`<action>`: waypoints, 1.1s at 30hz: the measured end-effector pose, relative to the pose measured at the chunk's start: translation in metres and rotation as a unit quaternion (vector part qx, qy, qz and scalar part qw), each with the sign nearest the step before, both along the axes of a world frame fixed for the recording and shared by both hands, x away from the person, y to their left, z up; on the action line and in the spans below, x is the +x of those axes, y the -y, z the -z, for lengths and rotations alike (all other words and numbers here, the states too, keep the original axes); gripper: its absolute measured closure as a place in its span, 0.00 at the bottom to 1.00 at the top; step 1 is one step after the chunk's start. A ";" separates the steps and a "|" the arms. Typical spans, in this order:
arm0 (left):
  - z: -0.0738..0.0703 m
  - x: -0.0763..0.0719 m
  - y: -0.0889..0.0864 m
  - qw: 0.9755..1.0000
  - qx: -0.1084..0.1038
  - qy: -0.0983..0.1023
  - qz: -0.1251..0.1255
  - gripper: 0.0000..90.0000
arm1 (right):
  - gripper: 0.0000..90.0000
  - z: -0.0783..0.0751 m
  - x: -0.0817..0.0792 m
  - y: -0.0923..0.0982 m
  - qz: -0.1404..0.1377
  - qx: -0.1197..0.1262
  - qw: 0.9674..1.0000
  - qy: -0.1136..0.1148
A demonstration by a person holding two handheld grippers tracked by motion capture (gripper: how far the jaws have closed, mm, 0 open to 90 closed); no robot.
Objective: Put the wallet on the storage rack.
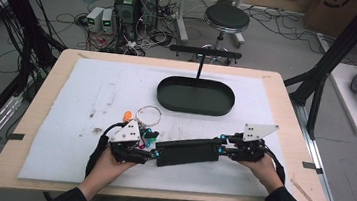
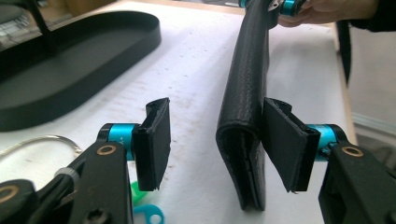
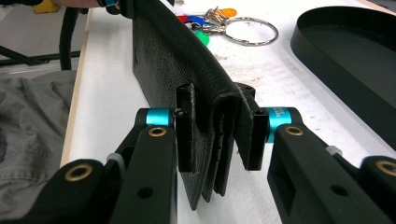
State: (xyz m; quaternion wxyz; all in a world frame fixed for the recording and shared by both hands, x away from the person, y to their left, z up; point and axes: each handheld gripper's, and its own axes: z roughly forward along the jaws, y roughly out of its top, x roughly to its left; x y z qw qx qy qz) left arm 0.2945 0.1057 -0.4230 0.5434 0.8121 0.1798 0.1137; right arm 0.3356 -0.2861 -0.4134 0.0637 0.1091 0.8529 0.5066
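Now, right gripper (image 3: 217,135): we pinch the black wallet (image 1: 188,152)
Left gripper (image 2: 217,140): we spread the jaws, wallet end between them

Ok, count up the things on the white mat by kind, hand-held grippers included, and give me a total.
Black wallet: 1
Black oval tray: 1
Key bunch on a ring: 1
Hand-held grippers: 2, left hand-held gripper and right hand-held gripper
Total: 5

This was a lab. At the upper left of the high view, computer boxes (image 1: 136,5) sat among tangled cables (image 1: 74,19) on the floor. A black frame post (image 1: 343,42) crossed the upper right.
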 end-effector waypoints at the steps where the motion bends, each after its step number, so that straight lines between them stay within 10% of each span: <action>1: 0.001 0.000 0.002 1.000 0.000 -0.009 0.002 0.48 | 0.81 0.000 0.000 0.000 -0.001 0.000 1.000 0.002; 8: 0.009 0.003 0.012 0.999 0.014 -0.046 0.014 0.50 | 0.81 -0.001 -0.002 0.001 -0.006 -0.001 1.000 0.005; 11: 0.012 0.004 0.012 0.998 0.010 -0.054 0.032 0.67 | 0.81 0.000 -0.002 0.001 -0.006 -0.001 1.000 0.003; 21: 0.002 0.001 0.007 0.999 -0.009 -0.020 0.045 0.82 | 0.65 0.000 -0.002 0.000 0.012 0.001 1.000 0.007; 33: -0.007 0.003 -0.007 0.998 -0.052 0.002 0.038 0.83 | 0.45 -0.005 0.002 0.018 0.111 0.042 0.993 0.006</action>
